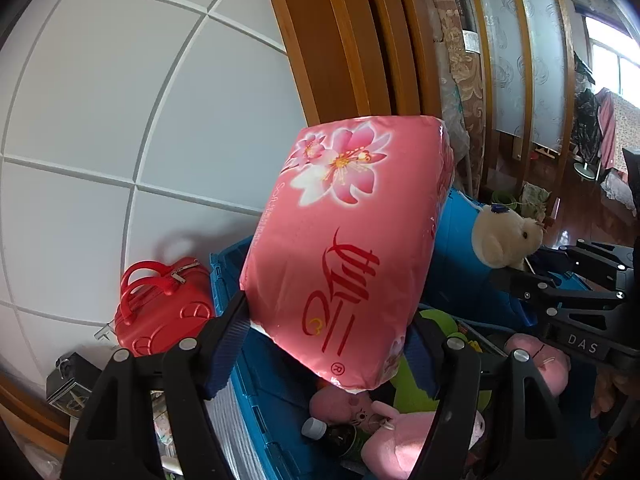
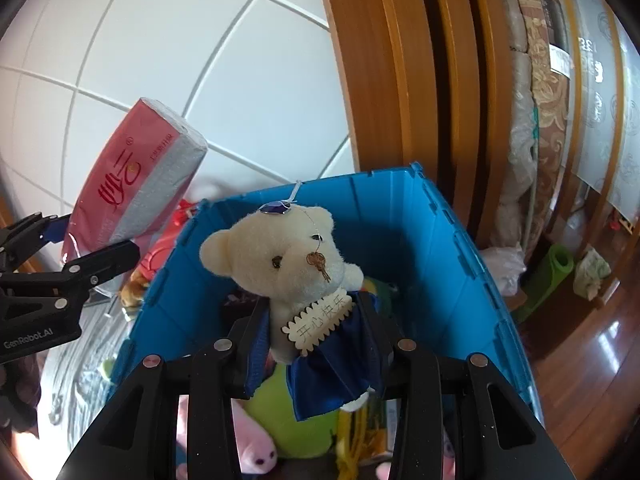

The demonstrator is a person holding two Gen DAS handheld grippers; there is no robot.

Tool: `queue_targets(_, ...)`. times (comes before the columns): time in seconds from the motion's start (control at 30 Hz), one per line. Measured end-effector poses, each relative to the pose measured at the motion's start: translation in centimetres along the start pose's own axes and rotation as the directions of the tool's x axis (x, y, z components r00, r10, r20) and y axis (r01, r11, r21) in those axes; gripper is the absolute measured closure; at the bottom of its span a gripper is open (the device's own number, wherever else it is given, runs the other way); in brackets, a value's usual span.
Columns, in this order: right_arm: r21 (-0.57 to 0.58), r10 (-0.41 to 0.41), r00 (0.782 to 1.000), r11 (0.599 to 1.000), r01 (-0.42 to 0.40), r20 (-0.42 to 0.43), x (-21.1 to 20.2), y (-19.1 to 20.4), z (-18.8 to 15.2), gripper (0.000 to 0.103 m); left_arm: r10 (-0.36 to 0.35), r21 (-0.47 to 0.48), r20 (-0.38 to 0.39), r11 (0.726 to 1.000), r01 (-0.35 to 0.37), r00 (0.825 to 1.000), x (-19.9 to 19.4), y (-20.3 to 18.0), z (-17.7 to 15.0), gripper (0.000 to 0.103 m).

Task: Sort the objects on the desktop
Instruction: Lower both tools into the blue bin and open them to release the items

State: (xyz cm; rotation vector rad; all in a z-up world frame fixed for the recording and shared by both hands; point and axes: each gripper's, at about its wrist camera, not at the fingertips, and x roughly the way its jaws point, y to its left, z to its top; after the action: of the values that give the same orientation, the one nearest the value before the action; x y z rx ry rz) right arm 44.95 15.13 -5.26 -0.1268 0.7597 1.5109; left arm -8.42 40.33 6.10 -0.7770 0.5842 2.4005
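Note:
My left gripper (image 1: 326, 344) is shut on a pink tissue pack (image 1: 344, 248) with a flower print, which it holds tilted in the air over the left side of a blue crate (image 1: 468, 280). From the right wrist the same pack (image 2: 132, 184) and left gripper (image 2: 86, 244) show at the left. My right gripper (image 2: 316, 332) is shut on a cream teddy bear (image 2: 288, 256) in a dark blue dress with a wooden tag, above the open blue crate (image 2: 440, 240). In the left wrist view the bear (image 1: 500, 236) and right gripper (image 1: 536, 268) are at the right.
The crate holds pink plush toys (image 1: 404, 440), a green plush (image 2: 288, 420) and a small bottle (image 1: 340, 436). A red handbag-like case (image 1: 160, 308) stands left of the crate by the white tiled wall. Wooden door frames (image 2: 400, 80) rise behind.

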Motion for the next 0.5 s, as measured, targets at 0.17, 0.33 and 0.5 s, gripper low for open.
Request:
queue_targets(0.17, -0.024, -0.058, 0.998, 0.998, 0.057, -0.026, 3.0, -0.9, 1.2, 0.031, -0.029, -0.008, -0.020, 1.000, 0.029, 0.999, 1.7, 0.7, 1.2, 0.019)
queue_targets(0.33, 0.009, -0.057, 0.998, 0.998, 0.057, -0.006, 3.3, -1.6, 0.9, 0.003, 0.030, -0.015, -0.050, 0.999, -0.030, 0.998, 2.2, 1.9, 0.2, 0.017)
queue_targets(0.5, -0.010, -0.029, 0.999, 1.000, 0.028, -0.027, 3.2, -0.4, 0.1, 0.003, 0.073, -0.015, -0.069, 0.997, -0.074, 0.995, 1.7, 3.2, -1.6, 0.017)
